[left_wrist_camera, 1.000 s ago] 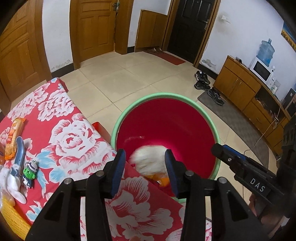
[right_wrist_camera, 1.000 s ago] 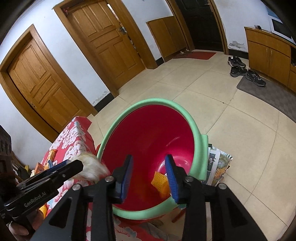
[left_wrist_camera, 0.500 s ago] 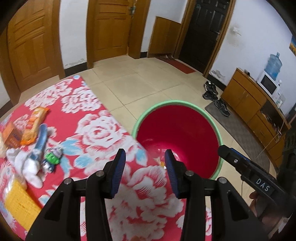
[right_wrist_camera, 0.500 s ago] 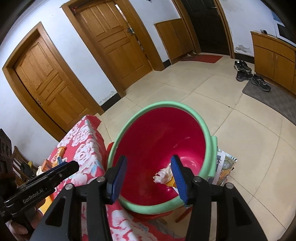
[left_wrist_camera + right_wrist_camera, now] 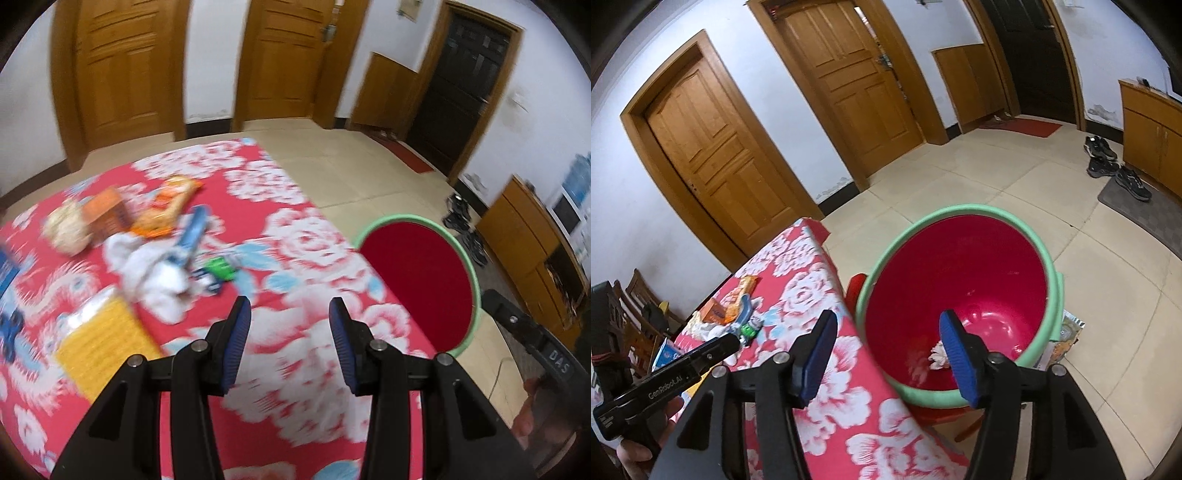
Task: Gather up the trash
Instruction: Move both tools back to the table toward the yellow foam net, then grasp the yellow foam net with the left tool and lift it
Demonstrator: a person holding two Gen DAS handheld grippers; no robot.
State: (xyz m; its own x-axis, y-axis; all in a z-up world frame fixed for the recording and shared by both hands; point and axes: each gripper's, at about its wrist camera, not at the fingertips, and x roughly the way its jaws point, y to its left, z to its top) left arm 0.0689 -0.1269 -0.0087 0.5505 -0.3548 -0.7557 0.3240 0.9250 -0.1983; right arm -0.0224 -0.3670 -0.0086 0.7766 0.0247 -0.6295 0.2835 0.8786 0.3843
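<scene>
Left claw [image 5: 286, 334] open, empty, over the near edge of the bench [image 5: 325, 243] in its red cloth with white roses. Right claw [image 5: 886, 354], jaws just been opening, empty, above the bench's right edge and the red plastic tub with green rim [image 5: 1049, 266] on the floor. White crumpled tissue [image 5: 938, 356] lies in the tub bottom. More trash, orange wrappers [image 5: 166, 206] and white wad [image 5: 155, 273], near the bench's left edge. Readable: "GenRobot.AI" and "DAS" on the claw bodies.
</scene>
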